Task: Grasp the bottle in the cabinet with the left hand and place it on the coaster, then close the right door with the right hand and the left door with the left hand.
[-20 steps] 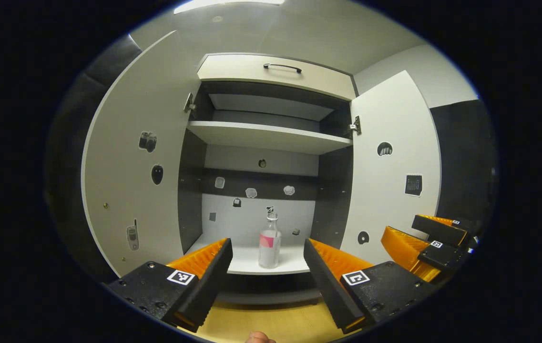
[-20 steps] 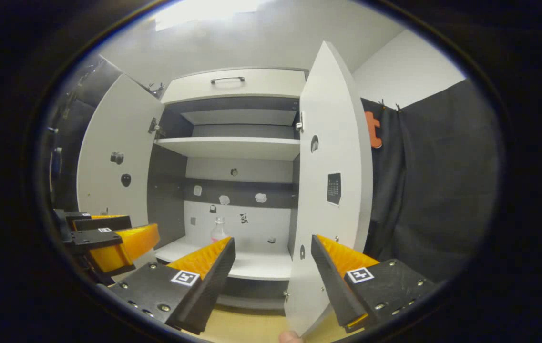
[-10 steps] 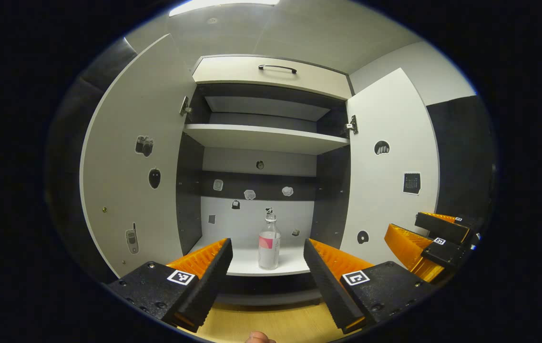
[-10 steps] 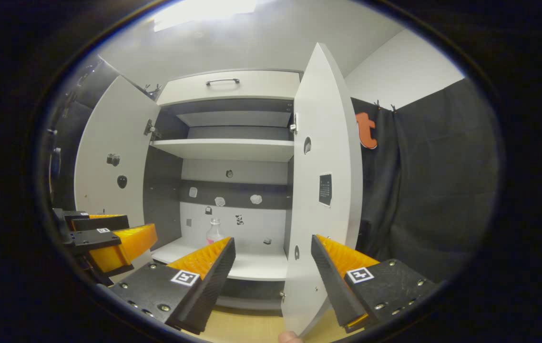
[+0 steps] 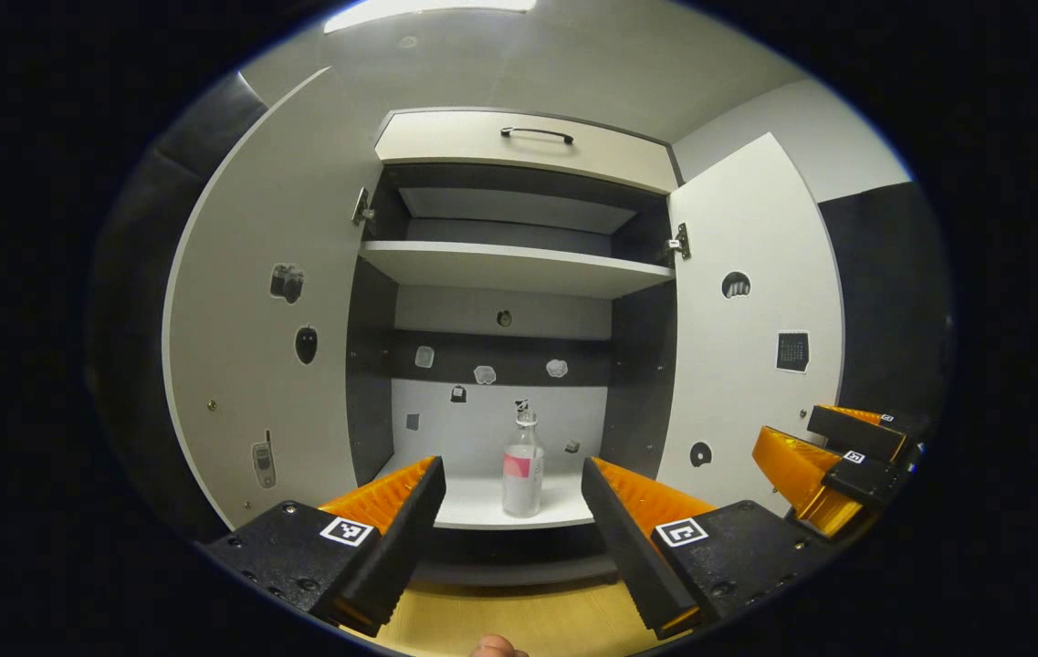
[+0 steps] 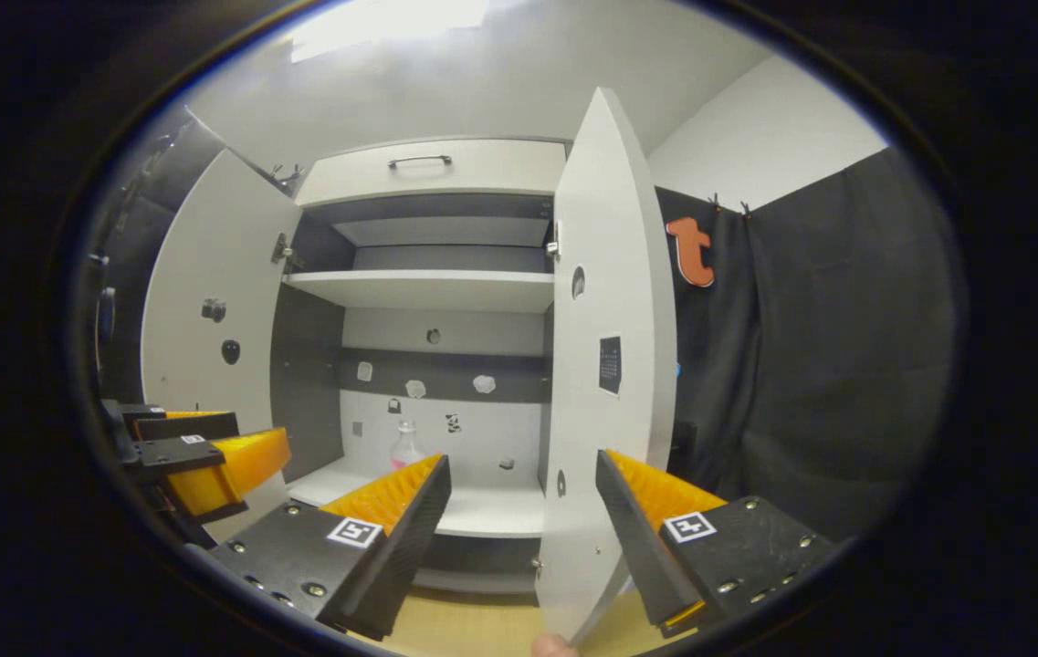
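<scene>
Left gripper [image 5: 509, 493]: I am lining up the reach, ribbed orange jaws spread wide, holding nothing.
Right gripper [image 6: 523, 488]: I am keeping jaws wide, right door [image 6: 610, 365] edge between them.
Bottle [image 5: 521, 464]: clear, slim, pink-labelled, standing beyond my left jaws on the white lower shelf [image 5: 482, 502].
Next: I judge a straight push forward, then closing.

We see the bottle [image 5: 521, 465] standing upright on the lower shelf [image 5: 482, 505] of the cabinet [image 5: 519, 265]; it is clear, with a pink label and a small cap; the left door [image 5: 272, 310] and the right door [image 5: 751, 319] are both wide open.
</scene>
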{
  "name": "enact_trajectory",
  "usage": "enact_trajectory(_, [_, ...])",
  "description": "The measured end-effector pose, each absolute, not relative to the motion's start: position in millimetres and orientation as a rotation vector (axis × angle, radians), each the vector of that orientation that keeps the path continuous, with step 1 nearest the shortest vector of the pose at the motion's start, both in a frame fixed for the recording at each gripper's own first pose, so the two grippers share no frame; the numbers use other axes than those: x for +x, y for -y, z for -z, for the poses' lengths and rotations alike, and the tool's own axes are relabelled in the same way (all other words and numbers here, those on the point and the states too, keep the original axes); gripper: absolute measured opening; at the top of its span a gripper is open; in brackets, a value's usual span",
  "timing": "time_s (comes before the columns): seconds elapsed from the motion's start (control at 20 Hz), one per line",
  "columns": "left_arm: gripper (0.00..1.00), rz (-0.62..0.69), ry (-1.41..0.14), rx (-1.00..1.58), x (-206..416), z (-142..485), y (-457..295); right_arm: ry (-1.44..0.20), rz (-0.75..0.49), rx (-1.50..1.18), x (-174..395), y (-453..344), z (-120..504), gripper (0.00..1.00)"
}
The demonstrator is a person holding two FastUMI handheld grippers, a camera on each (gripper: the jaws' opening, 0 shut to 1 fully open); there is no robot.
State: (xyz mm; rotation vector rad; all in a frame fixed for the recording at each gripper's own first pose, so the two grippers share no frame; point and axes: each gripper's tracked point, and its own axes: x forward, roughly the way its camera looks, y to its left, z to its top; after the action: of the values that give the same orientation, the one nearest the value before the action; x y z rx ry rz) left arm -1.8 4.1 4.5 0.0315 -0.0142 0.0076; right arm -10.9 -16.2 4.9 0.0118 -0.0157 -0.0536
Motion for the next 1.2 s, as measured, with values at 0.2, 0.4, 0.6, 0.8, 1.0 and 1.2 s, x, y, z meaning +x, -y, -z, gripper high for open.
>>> enact_trajectory(0.2, [0.96,-0.023,0.012,0.058,9.4,-3.0,-10.3,0.022,0.061,0.02,-17.2,21.8,-8.6,0.96])
enact_trajectory(0.4, [0.96,-0.047,-0.013,0.079,35.2,2.9,-18.4,0.039,0.077,0.019,-25.0,33.6,-17.0,0.96])
enact_trajectory(0.6, [0.96,-0.052,-0.046,0.097,71.6,10.2,-25.4,0.043,0.107,0.013,-30.9,50.7,-21.0,0.96])
enact_trajectory(0.8, [0.96,-0.009,-0.119,0.083,118.5,23.8,-17.1,0.022,0.172,-0.02,-40.1,75.5,-16.2,0.93])
enact_trajectory(1.0, [0.96,0.02,-0.193,0.075,167.0,40.6,-4.2,0.017,0.268,-0.047,-53.6,105.7,-14.1,0.96])
enact_trajectory(1.2, [0.97,0.008,-0.242,0.078,209.3,57.9,1.8,0.008,0.363,-0.062,-66.0,134.2,-9.4,0.96])
